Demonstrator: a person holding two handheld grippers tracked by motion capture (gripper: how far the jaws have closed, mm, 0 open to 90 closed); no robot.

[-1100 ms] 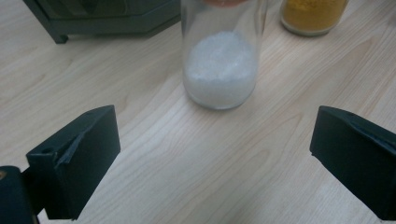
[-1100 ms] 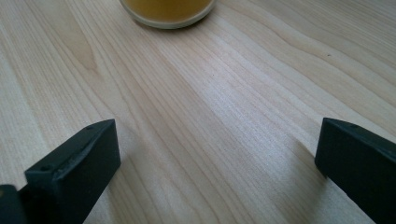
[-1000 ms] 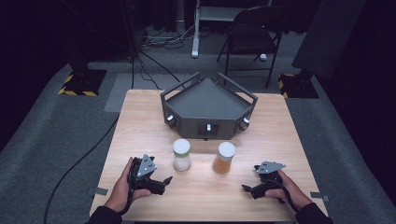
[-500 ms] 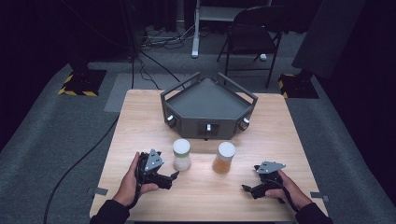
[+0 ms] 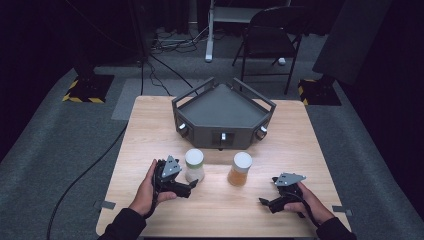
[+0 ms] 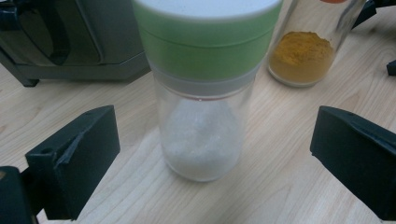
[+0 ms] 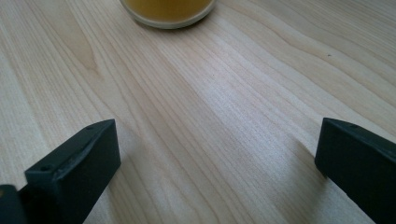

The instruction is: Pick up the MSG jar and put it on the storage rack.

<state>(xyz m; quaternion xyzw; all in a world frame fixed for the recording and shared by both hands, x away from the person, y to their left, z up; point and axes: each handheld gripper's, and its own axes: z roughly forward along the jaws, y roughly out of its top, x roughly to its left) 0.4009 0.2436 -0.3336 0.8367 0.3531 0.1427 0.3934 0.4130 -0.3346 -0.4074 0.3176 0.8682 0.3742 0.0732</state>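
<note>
You held the left hand-held gripper point(image 6: 205, 186) released, jaws straddling the green-lidded jar point(image 6: 203, 93) for a grasp; the right hand-held gripper point(image 7: 215, 177) sat released on the counter point(image 7: 224, 93).

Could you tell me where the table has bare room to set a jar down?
The table is bare along its left edge beside the grey tray, along its right edge, and at the front between the left claw and right claw. The middle is crowded: green-lidded jar, orange-powder jar.
</note>
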